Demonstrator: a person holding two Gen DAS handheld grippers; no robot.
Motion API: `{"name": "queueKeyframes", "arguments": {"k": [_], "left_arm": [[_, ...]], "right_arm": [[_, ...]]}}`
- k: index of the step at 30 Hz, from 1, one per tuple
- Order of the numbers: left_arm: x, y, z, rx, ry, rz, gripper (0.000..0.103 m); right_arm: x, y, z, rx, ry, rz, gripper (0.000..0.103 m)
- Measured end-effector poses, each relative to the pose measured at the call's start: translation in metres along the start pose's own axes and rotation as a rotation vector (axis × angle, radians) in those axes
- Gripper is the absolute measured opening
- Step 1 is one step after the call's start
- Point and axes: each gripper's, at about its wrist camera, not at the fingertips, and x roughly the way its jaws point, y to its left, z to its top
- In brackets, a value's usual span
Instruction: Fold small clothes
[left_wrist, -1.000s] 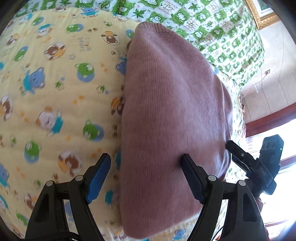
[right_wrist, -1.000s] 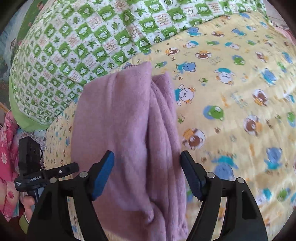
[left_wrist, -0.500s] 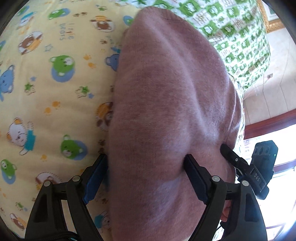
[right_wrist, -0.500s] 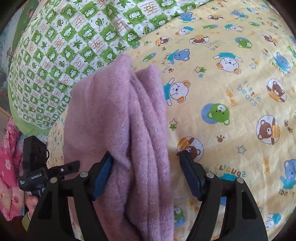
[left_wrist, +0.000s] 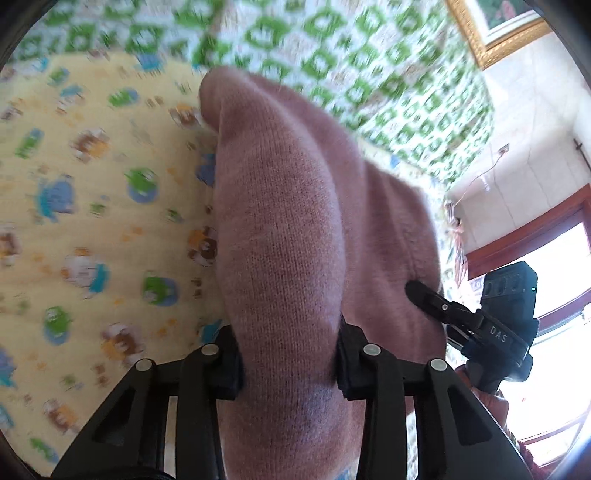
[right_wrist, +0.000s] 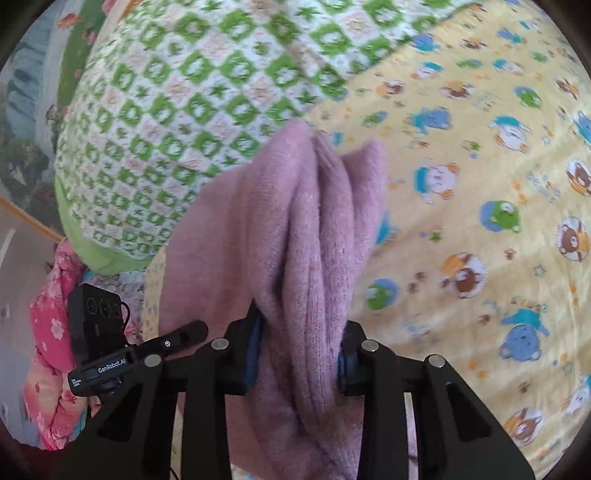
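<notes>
In the left wrist view, one mauve knitted garment (left_wrist: 291, 236) is seen lying on a yellow blanket (left_wrist: 92, 229) printed with cartoon bears, and a bunched ridge of it is clamped between the two pads of the left gripper (left_wrist: 288, 363), whose jaws have just been closing onto the knit. Behind the garment a green-and-white checked quilt (left_wrist: 369, 74) is spread, and much of it and of the blanket is blurred. To the right, the other hand-held gripper (left_wrist: 480, 325) is seen from the side, its tip laid against the garment's edge; a gilt picture frame (left_wrist: 484, 29), a tiled wall and a red-framed window are seen beyond. In the right wrist view, the same single garment (right_wrist: 306, 243) is gathered into several upright folds, and these folds are pinched between the pads of the right gripper (right_wrist: 299, 354), its jaws likewise having just been closing on the cloth. The bear-print blanket (right_wrist: 480, 184) fills the right side, and the checked quilt (right_wrist: 177, 110) is heaped at upper left. At lower left the other gripper's body (right_wrist: 107, 343) is visible, with a pink flowered cloth (right_wrist: 51, 354) behind it. No container is visible in either view.
</notes>
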Motion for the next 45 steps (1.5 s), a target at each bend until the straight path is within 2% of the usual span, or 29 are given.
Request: {"name": "queueKeyframes", "arguments": {"k": [6, 7, 10, 15, 19, 23, 25, 28, 30, 32, 35, 40, 42, 45], "left_arm": [[-0.085, 0.036, -0.011, -0.033, -0.104, 0.036, 0.037], [-0.1, 0.045, -0.013, -0.04, -0.119, 0.049, 0.037], [-0.136, 0.069, -0.02, -0.049, -0.159, 0.093, 0.037], [-0.166, 0.104, -0.038, -0.111, -0.187, 0.137, 0.037], [-0.159, 0.123, -0.054, -0.161, -0.175, 0.161, 0.037], [-0.142, 0.146, -0.07, -0.212, -0.147, 0.178, 0.037], [-0.137, 0.156, -0.074, -0.236, -0.147, 0.162, 0.038], [-0.129, 0.167, -0.073, -0.258, -0.144, 0.162, 0.046], [-0.124, 0.173, -0.071, -0.275, -0.13, 0.178, 0.057], [-0.12, 0.177, -0.07, -0.286, -0.122, 0.183, 0.063], [-0.121, 0.179, -0.071, -0.302, -0.118, 0.186, 0.067], [-0.132, 0.171, -0.08, -0.291, -0.115, 0.21, 0.068], [-0.138, 0.168, -0.087, -0.298, -0.109, 0.211, 0.072], [-0.146, 0.166, -0.101, -0.308, -0.103, 0.204, 0.073]], "right_arm": [[0.024, 0.059, -0.01, -0.084, 0.041, 0.113, 0.033], [0.03, 0.067, -0.012, -0.063, 0.08, 0.134, 0.033], [0.054, 0.094, -0.022, -0.093, 0.119, 0.185, 0.033], [0.093, 0.125, -0.043, -0.127, 0.199, 0.233, 0.033], [0.112, 0.131, -0.058, -0.142, 0.253, 0.22, 0.033], [0.128, 0.119, -0.067, -0.125, 0.295, 0.17, 0.033], [0.134, 0.11, -0.069, -0.097, 0.307, 0.167, 0.034], [0.139, 0.107, -0.07, -0.112, 0.314, 0.141, 0.037], [0.144, 0.109, -0.069, -0.131, 0.319, 0.117, 0.039], [0.147, 0.111, -0.069, -0.143, 0.32, 0.102, 0.041], [0.144, 0.109, -0.068, -0.14, 0.32, 0.091, 0.048], [0.121, 0.111, -0.065, -0.134, 0.286, 0.078, 0.048], [0.111, 0.111, -0.066, -0.135, 0.275, 0.075, 0.048], [0.092, 0.11, -0.071, -0.126, 0.262, 0.064, 0.049]]}}
